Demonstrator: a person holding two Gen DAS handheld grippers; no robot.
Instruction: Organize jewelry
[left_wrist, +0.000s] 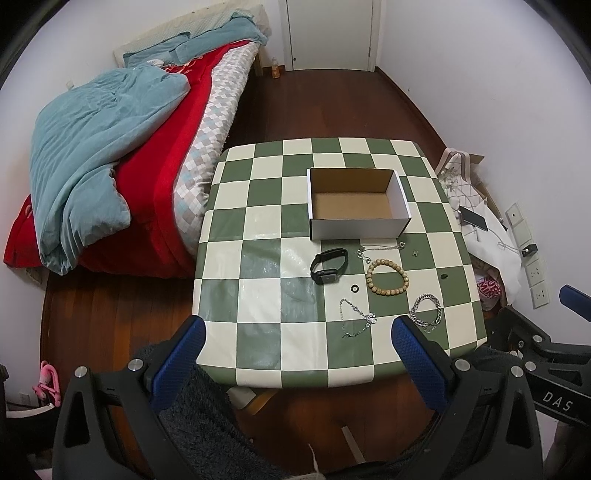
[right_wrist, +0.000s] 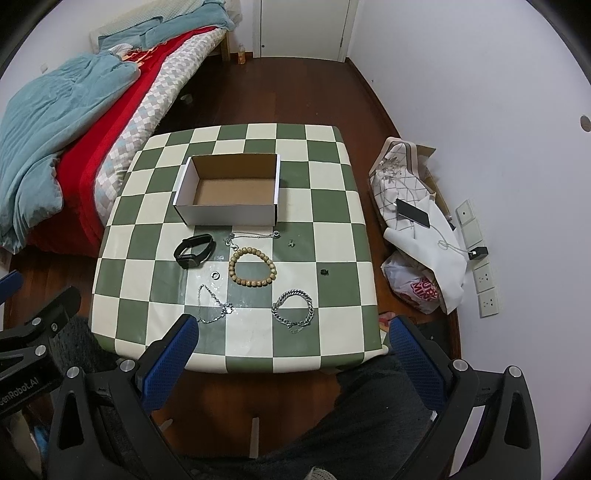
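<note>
An open cardboard box (left_wrist: 356, 206) (right_wrist: 229, 192) stands on the green-and-cream checkered table (left_wrist: 258, 221) (right_wrist: 332, 206); its inside looks bare. In front of it lie a black watch band (left_wrist: 328, 264) (right_wrist: 194, 250), a wooden bead bracelet (left_wrist: 387, 276) (right_wrist: 252, 266), a thick silver chain bracelet (left_wrist: 426, 312) (right_wrist: 294, 307), a thin silver chain (left_wrist: 356, 317) (right_wrist: 212, 304), another thin chain (left_wrist: 380, 248) (right_wrist: 251, 235), a small ring (left_wrist: 355, 288) (right_wrist: 216, 275) and small dark pieces (left_wrist: 445, 276) (right_wrist: 324, 272). My left gripper (left_wrist: 297, 334) and right gripper (right_wrist: 291, 332) are open and empty, above the table's near edge.
A bed (left_wrist: 147, 166) with a blue blanket and red cover stands left of the table. Bags, cloth and a phone (right_wrist: 413, 213) lie on the floor to the right by the wall sockets. A closed door (left_wrist: 332, 33) is at the back.
</note>
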